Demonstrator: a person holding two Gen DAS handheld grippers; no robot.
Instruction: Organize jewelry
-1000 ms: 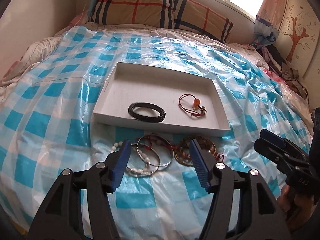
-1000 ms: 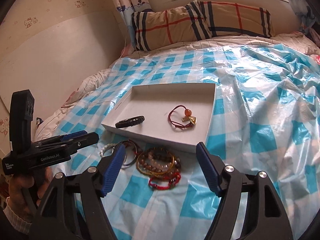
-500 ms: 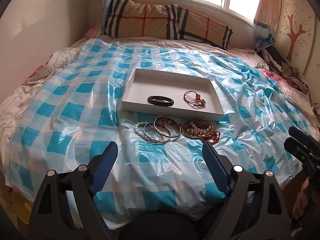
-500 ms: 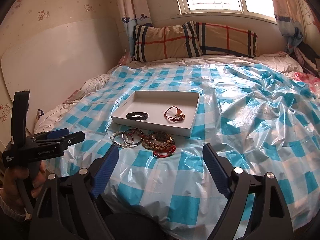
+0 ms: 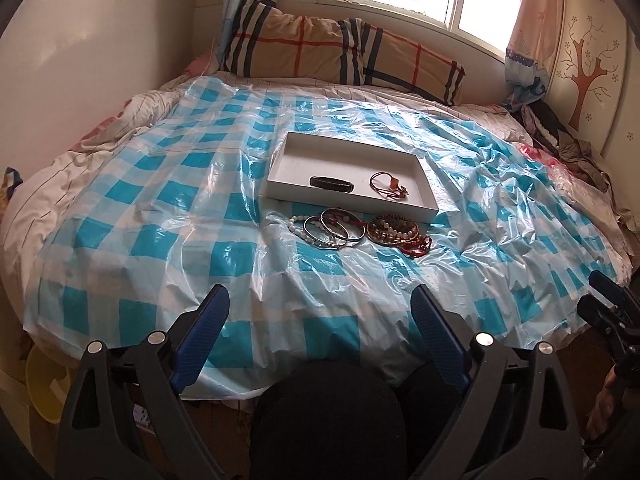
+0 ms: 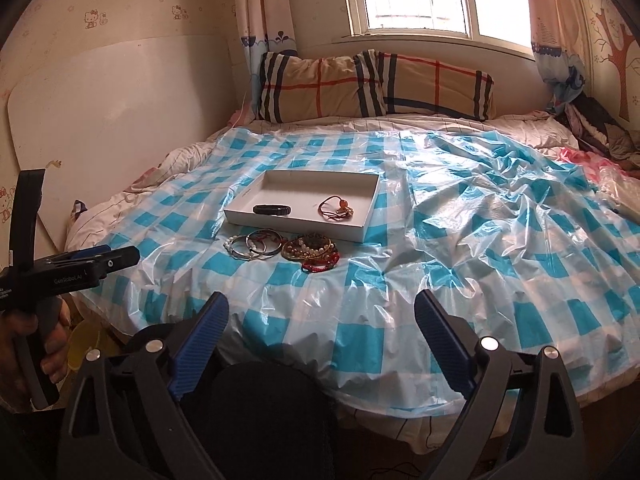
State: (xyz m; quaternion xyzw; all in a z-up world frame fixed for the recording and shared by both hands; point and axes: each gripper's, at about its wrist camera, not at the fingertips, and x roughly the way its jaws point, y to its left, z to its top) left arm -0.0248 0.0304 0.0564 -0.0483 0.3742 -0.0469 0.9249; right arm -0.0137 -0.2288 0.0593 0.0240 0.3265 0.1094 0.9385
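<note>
A white shallow tray (image 5: 280, 162) (image 6: 372, 210) lies mid-bed and holds a black bracelet (image 5: 331, 183) (image 6: 272, 209) and a red cord bracelet (image 5: 388, 186) (image 6: 335, 208). In front of the tray lie silver bangles with white beads (image 5: 334, 229) (image 6: 254, 246), a brown beaded pile (image 5: 392, 230) (image 6: 307, 248) and a red bracelet (image 5: 418, 246) (image 6: 320, 264). My left gripper (image 5: 320, 320) is open and empty, far back off the bed's near edge. My right gripper (image 6: 322, 320) is open and empty, equally far back.
A blue-and-white checked plastic sheet (image 5: 160, 220) (image 6: 500, 240) covers the bed. Plaid pillows (image 5: 340, 52) (image 6: 376, 84) lie under the window. Clothes (image 5: 568, 148) are heaped at the right wall. A yellow bowl (image 5: 44, 384) sits on the floor at left.
Both grippers have pulled well back from the jewelry and tray, to beyond the bed's near edge. Both stay open and empty. The jewelry has not moved.
</note>
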